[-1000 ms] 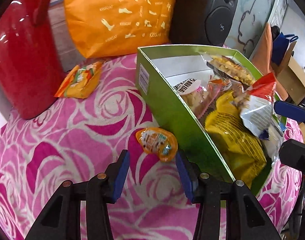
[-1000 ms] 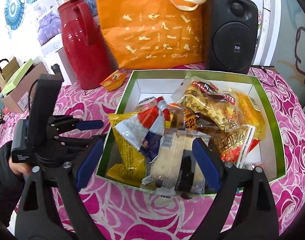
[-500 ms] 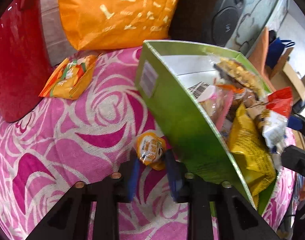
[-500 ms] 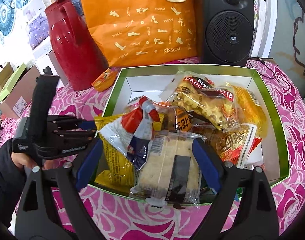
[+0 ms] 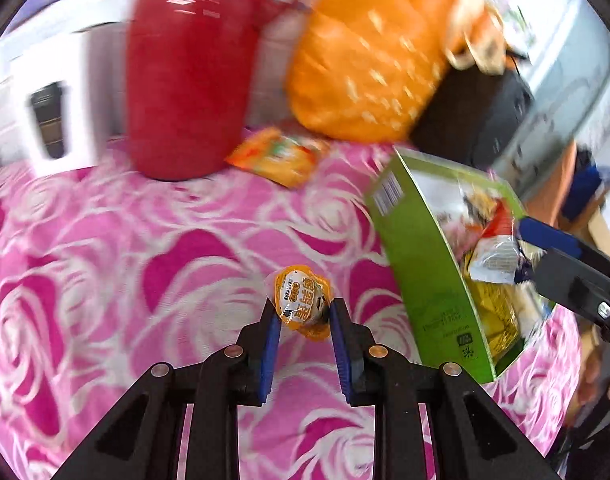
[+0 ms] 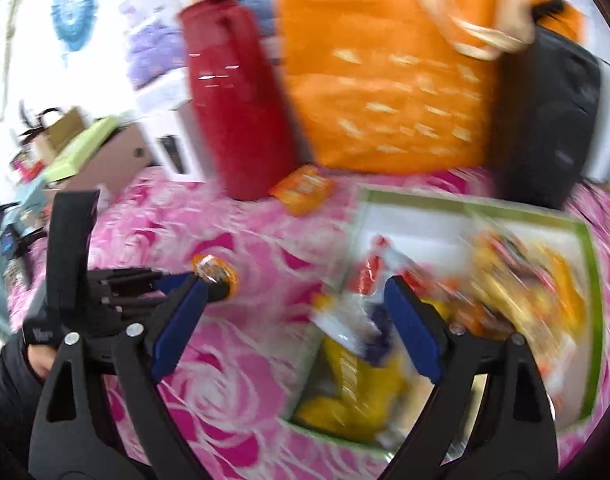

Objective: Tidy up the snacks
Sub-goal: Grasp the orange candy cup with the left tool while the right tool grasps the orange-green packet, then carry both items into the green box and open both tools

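Note:
My left gripper [image 5: 303, 314] is shut on a small orange jelly cup [image 5: 303, 300], held just above the pink rose tablecloth, left of the green snack box [image 5: 429, 272]. The same cup [image 6: 217, 274] shows in the right wrist view, pinched by the left gripper [image 6: 203, 280]. Several snack packets fill the green box [image 6: 587, 280]. My right gripper [image 6: 301, 324] hangs open over the box's near left corner with nothing between its fingers; in the left wrist view it [image 5: 561, 264] shows at the right edge. An orange snack packet [image 5: 279, 156] lies near the red jug.
A red jug [image 5: 189, 68], an orange tote bag [image 5: 365, 68] and a black speaker [image 5: 473, 116] stand along the back of the table. A white box [image 5: 45, 104] sits at the back left. A person's hand and dark sleeve [image 6: 13, 368] hold the left gripper.
My left gripper closed on the jelly cup and has lifted and swung left, away from the box. The right gripper view has shifted left; both views are motion-blurred.

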`<state>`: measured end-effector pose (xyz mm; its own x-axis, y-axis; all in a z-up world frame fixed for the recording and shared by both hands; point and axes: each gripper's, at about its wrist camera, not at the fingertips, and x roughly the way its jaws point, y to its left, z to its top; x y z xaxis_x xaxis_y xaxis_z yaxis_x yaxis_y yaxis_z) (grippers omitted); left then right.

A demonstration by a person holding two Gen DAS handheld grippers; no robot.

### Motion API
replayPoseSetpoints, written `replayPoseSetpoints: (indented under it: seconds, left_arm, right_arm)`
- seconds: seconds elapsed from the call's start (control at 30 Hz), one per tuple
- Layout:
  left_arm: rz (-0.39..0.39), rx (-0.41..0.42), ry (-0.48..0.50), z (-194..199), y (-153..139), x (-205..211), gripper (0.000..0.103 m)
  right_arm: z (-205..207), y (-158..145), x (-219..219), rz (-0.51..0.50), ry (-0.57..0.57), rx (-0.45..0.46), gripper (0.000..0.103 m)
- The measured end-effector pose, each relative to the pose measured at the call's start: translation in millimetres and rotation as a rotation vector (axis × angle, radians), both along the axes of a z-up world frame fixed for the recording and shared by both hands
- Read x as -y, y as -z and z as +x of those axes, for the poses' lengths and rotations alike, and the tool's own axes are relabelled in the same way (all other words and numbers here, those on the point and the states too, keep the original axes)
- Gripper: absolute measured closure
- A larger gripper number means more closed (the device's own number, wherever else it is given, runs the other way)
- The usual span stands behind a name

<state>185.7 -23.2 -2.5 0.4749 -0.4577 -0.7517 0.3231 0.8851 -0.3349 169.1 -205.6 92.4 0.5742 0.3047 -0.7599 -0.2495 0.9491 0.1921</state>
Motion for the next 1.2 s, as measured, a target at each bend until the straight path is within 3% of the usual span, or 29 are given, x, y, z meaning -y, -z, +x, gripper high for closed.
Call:
replayPoseSetpoints:
  seconds: [0.2,0.53,0.67,0.7,0.73,0.87,1.0,1.2]
  left_arm:
    - [-0.004,0.035,-0.123,0,-7,-34,0.078]
    - [0.005,0.037,-0.148,6,-2,-65,0.078]
    - [0.007,-0.009,-0.161,15,8,-70,0.078]
    - [0.008,-0.018,-0.164,17,11,-71,0.078]
    - [0.008,-0.023,-0.164,17,12,-71,0.078]
    - [0.007,-0.030,-0.167,17,13,-72,0.078]
    - [-0.001,-0.024,-0.163,12,7,-68,0.078]
    - [0.010,0.026,-0.154,-9,-21,-60,0.078]
  right_arm:
    - [63,15,-46,-0.080,-0.123,-0.048,0.013]
    - [150,82,-77,-0.344,-0.159,-0.191,0.013]
    - [167,102,-85,-0.446,-0.168,-0.231,0.014]
    - [169,106,-86,-0.469,-0.170,-0.233,0.019]
    - [170,111,-87,-0.508,-0.163,-0.239,0.045]
    - [160,106,-83,-0.461,-0.178,-0.240,0.069]
    - [136,89,-82,-0.401,-0.203,-0.220,0.072]
    - [78,46,-71,-0.264,-0.216,-0.119,0.073]
